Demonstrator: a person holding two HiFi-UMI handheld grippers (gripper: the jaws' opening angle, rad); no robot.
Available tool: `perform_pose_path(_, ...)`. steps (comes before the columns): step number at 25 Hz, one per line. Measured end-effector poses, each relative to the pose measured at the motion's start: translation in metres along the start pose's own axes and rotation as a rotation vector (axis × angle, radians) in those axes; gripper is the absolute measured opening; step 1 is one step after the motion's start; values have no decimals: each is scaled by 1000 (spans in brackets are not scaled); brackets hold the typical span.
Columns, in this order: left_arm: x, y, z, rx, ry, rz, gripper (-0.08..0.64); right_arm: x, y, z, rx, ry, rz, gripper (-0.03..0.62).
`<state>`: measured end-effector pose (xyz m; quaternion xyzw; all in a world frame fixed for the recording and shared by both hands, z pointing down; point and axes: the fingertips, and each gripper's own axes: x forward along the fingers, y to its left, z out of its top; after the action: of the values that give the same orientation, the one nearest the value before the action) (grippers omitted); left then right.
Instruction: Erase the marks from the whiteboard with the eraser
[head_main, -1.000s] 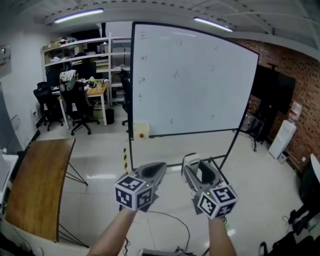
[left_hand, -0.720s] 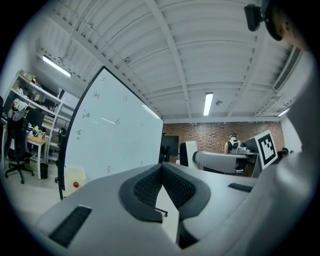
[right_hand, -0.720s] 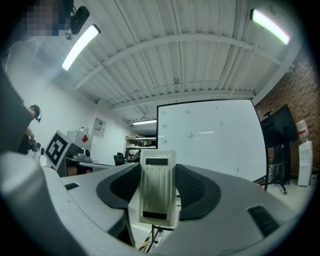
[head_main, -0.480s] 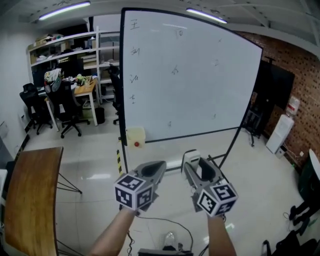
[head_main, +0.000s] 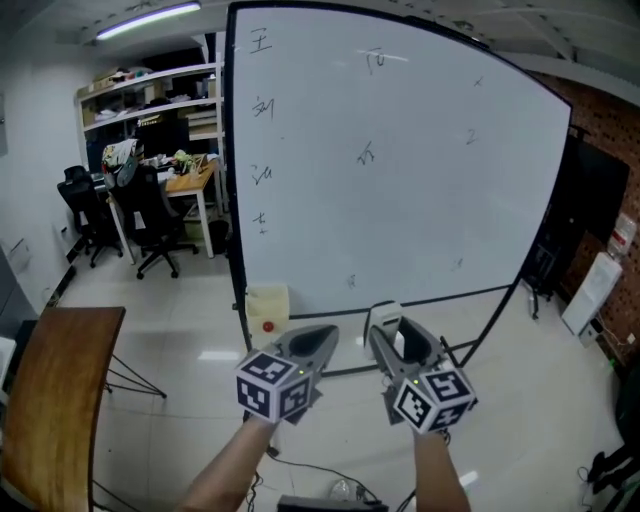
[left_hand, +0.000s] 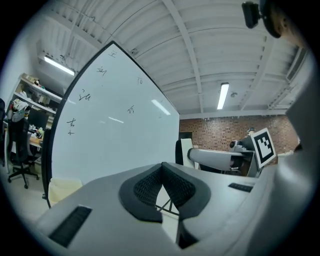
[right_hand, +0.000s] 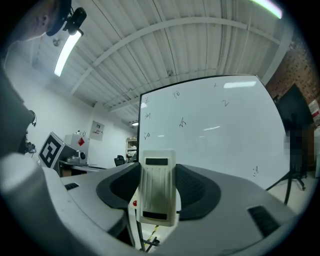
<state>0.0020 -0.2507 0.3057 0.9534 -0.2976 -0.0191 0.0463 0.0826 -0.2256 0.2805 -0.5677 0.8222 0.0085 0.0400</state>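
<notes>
A large whiteboard (head_main: 400, 160) on a black stand faces me, with small dark marks down its left side and scattered over its middle and right. In the right gripper view the whiteboard (right_hand: 210, 130) fills the background. My right gripper (head_main: 392, 335) is shut on a white eraser (head_main: 385, 320), held upright between the jaws; the eraser (right_hand: 158, 187) shows clearly between the dark pads. My left gripper (head_main: 312, 345) is shut with nothing in it, its pads (left_hand: 150, 185) meeting. Both grippers hang in front of the board's lower edge, apart from it.
A wooden table (head_main: 45, 400) stands at the lower left. Office chairs (head_main: 150, 215) and a cluttered desk with shelves sit at the back left. A cream box (head_main: 266, 308) with a red dot hangs at the board's lower left corner. Cables (head_main: 330, 480) lie on the floor.
The whiteboard has grown larger and shifted in view as I came closer. Both grippers keep the same pose, the right still holding the eraser.
</notes>
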Motion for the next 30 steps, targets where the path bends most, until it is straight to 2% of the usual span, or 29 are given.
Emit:
perform_pose_path(5, 71, 30, 13, 7, -8, 56, 3, 49, -61, 8, 0, -4, 53, 233)
perform_pose_path(10, 111, 53, 17, 5, -5, 104, 3, 83, -98, 6, 18, 0, 83, 232)
perform_pose_path(14, 130, 73, 11, 2, 12, 127, 3, 103, -113, -4, 22, 13, 85, 233)
perform_pose_path(21, 154, 110, -11, -9, 68, 137, 3, 136, -133, -30, 55, 53, 25, 233)
perform_pose_path(30, 174, 157, -55, -46, 125, 177, 3, 196, -145, -97, 114, 115, -16, 232)
